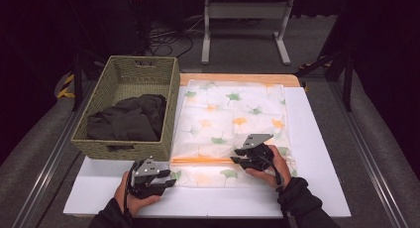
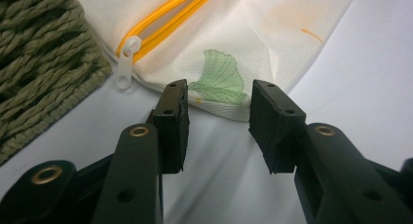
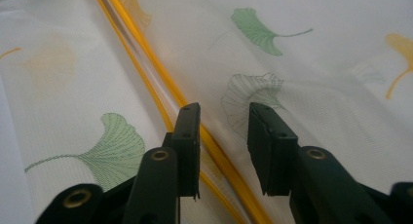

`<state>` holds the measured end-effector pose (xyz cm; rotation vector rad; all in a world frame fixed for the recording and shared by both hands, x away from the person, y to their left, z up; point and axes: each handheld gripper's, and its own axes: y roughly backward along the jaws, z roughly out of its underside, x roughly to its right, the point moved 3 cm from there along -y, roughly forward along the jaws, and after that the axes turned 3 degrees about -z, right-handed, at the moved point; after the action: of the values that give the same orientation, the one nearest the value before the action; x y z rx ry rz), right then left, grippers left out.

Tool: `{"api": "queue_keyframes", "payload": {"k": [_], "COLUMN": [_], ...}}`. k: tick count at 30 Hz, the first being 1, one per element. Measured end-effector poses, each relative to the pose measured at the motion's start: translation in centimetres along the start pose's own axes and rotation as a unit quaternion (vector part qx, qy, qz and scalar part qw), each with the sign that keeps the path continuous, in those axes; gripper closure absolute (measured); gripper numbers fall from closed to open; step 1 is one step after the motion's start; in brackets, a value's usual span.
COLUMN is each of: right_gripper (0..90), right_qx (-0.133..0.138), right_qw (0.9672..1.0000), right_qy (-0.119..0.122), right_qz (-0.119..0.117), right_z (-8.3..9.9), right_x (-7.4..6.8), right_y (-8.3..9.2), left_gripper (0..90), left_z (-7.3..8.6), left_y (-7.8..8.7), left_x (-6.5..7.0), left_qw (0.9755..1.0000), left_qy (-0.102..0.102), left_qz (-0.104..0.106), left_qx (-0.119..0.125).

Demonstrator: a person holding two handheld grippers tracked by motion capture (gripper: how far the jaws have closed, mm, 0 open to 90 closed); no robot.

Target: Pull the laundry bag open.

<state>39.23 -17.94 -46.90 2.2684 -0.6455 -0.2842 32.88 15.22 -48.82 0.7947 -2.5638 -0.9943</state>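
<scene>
Now the white mesh bag (image 1: 233,121) with its green and orange leaf print lies flat on the white table top (image 1: 322,139), its left edge just beside the woven basket (image 1: 124,139) that holds a dark bundle of clothing (image 1: 130,118). An orange zipper (image 1: 203,160) runs left to right across the near part of the bag. The left gripper (image 1: 171,181) sits at the bag's near left corner, low over the table. In the left gripper view its jaws are spread with nothing between the pads; the corner of the bag (image 2: 219,78) lies just beyond the tips, and the white zipper pull (image 2: 125,63) rests at the zipper's end (close to the basket wall (image 2: 44,73)). The right gripper (image 1: 236,156) is over the bag farther right, at the zipper line. In the right gripper view its jaws stand apart above the mesh (image 3: 292,63), with the orange zipper (image 3: 146,63) passing just inside the left pad, unpinched.
</scene>
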Motion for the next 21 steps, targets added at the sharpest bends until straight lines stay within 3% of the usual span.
{"api": "queue_keyframes", "payload": {"k": [3,7,11,16,18,21], "right_gripper": [63.5,63.3,64.2,77.1,81.6,87.8], "right_qx": [-0.007,-0.005,-0.008,-0.01,-0.013,-0.018], "right_qw": [0.9999,0.9999,0.9999,0.9998,0.9997,0.9993], "right_qy": [-0.01,-0.014,-0.003,-0.002,-0.004,0.001], "right_qz": [-0.005,-0.001,0.007,0.015,0.022,0.032], "right_z": [0.1,0.1,0.0,-0.1,-0.2,-0.4], "right_x": [0.2,0.3,0.2,0.3,0.4,0.5], "right_y": [-0.4,-0.6,-0.7,-0.7,-0.8,-0.9], "left_gripper": [60.8,68.9,77.8,88.7,89.8,89.8], "left_z": [0.0,-0.1,-0.2,-0.4,-0.4,-0.7], "left_y": [0.0,0.0,0.0,-0.1,-0.2,-0.4], "left_x": [-0.2,-0.4,-0.8,-1.2,-1.2,-1.3], "left_qw": [1.0,1.0,0.9999,0.9998,0.9999,0.9998], "left_qy": [-0.008,0.003,0.0,0.004,0.01,0.001], "left_qz": [-0.002,0.001,-0.012,-0.015,-0.008,-0.017], "left_qx": [-0.002,-0.003,-0.008,-0.01,-0.009,-0.009]}}
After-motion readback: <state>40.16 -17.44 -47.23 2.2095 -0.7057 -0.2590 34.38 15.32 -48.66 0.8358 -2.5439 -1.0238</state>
